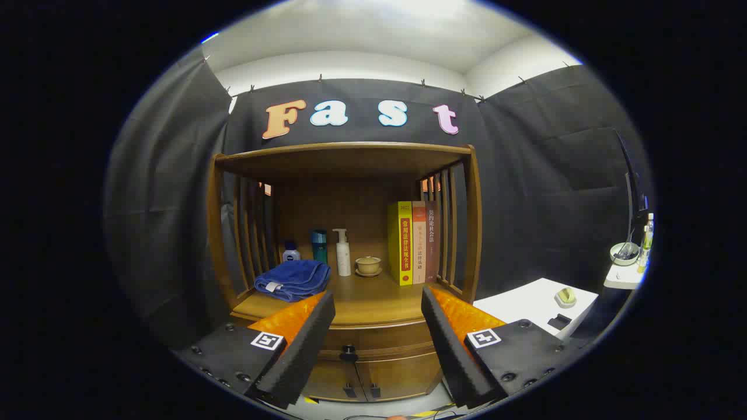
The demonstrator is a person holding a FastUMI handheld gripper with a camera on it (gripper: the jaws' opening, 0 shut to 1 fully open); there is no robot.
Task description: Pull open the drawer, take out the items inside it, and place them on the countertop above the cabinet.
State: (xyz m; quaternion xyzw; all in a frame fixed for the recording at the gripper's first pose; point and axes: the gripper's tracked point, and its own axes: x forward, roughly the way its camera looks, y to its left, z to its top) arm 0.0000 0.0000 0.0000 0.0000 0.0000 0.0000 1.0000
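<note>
Two parted gripper fingers before drawer.

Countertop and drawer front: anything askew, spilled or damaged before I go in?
Nothing stands out. The blue towel, bottles and books sit tidily; the drawer is shut, its knob between the open gripper fingers.

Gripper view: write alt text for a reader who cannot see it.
The open gripper hangs ahead of a wooden cabinet, its fingers framing the shut drawer's dark knob. On the countertop beyond sit a folded blue towel, three bottles, a small lidded cup and upright books.
</note>
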